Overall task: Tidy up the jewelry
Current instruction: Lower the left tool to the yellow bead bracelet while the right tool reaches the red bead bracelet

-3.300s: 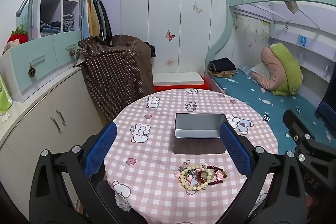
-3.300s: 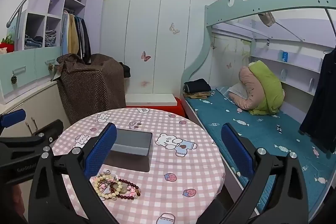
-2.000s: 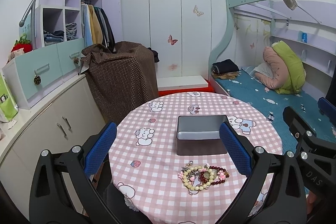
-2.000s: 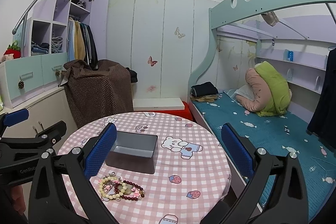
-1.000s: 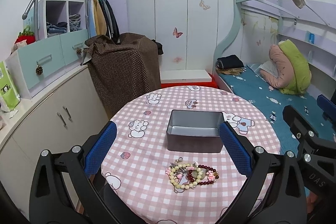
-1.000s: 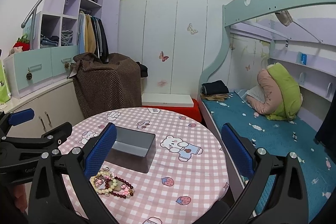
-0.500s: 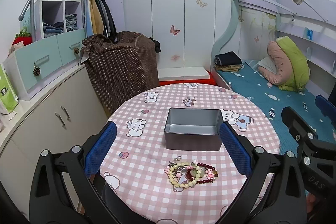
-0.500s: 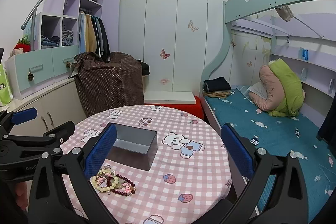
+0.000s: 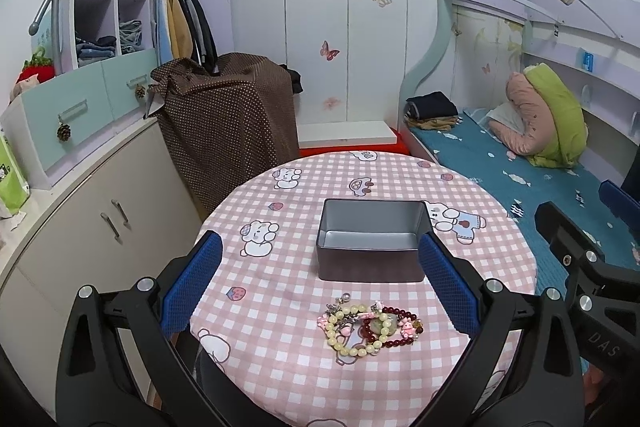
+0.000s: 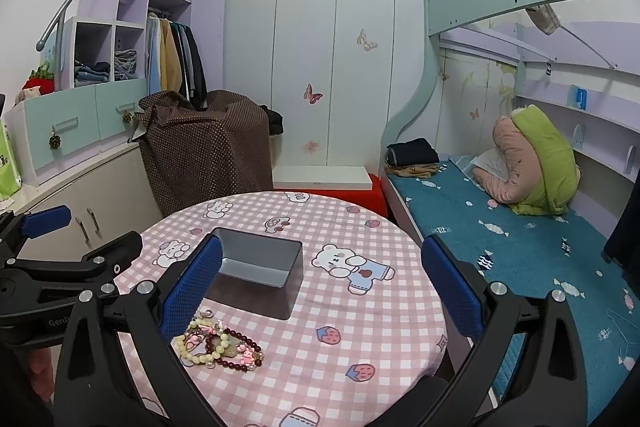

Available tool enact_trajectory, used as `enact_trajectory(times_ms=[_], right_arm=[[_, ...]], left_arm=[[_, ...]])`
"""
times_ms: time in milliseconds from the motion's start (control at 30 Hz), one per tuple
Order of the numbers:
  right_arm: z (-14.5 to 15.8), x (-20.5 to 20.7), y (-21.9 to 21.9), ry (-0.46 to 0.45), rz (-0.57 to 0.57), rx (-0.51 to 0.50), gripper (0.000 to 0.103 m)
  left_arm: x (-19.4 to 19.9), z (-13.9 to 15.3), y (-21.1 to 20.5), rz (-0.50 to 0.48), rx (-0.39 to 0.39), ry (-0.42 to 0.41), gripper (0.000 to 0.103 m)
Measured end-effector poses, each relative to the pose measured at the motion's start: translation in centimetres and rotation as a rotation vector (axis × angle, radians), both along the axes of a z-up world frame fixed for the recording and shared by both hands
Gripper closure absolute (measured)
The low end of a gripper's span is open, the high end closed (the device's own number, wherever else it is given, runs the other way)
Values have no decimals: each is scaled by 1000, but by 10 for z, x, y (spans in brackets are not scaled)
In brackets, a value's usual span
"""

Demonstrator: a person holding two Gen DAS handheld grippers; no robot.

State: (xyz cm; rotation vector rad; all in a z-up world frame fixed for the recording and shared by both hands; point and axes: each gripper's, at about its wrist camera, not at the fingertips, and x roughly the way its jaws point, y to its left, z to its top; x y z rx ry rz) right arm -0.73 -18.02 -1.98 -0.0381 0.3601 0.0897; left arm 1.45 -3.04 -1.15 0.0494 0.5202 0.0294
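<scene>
While both grippers hang wide apart and empty, the bracelet pile (image 9: 370,327) sits tangled on the worktop (image 9: 280,291), just before the empty tin (image 9: 370,247). Drop left gripper (image 9: 320,285) straight onto one strand; pinch low, lift slowly.

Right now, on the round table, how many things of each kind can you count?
Metal tin, open and with nothing visible inside: 1
Pale yellow bead bracelet: 1
Dark red bead bracelet: 1
Total: 3. The bracelets lie tangled with small pink charms in one heap, so more pieces may be hidden.
</scene>
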Motion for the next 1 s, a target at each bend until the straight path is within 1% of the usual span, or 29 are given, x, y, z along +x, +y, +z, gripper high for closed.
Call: enact_trajectory(times_ms=[133,200,400,500,567,633,733,800,833,867,1000], right_arm=[[-6,6,1,31,2,6,7],[-11,10,2,60,7,7,7],[-32,23,6,155,22,21,7],[-47,32,7,220,27,34,7],[-56,37,9,249,29,28,7],[-69,43,12,299,42,18,7],[-89,51,16,374,41,3,7],[-102,56,20,420,46,-15,7],[-110,58,23,444,48,-27,7],[-116,60,26,461,49,-37,7],[-132,68,34,506,56,-64,7]], left_arm=[[5,-7,4,-20,-15,20,5],[10,-14,8,-33,-31,51,5],[23,-36,13,-52,-29,127,5],[30,-48,16,-54,-28,162,5],[33,-56,18,-50,-24,182,5],[38,-68,21,-44,-22,201,5],[47,-88,27,-46,-40,249,5],[52,-103,34,-47,-75,275,5],[53,-108,37,-44,-78,284,5],[55,-114,39,-40,-72,291,5],[61,-130,41,-9,4,297,5]])
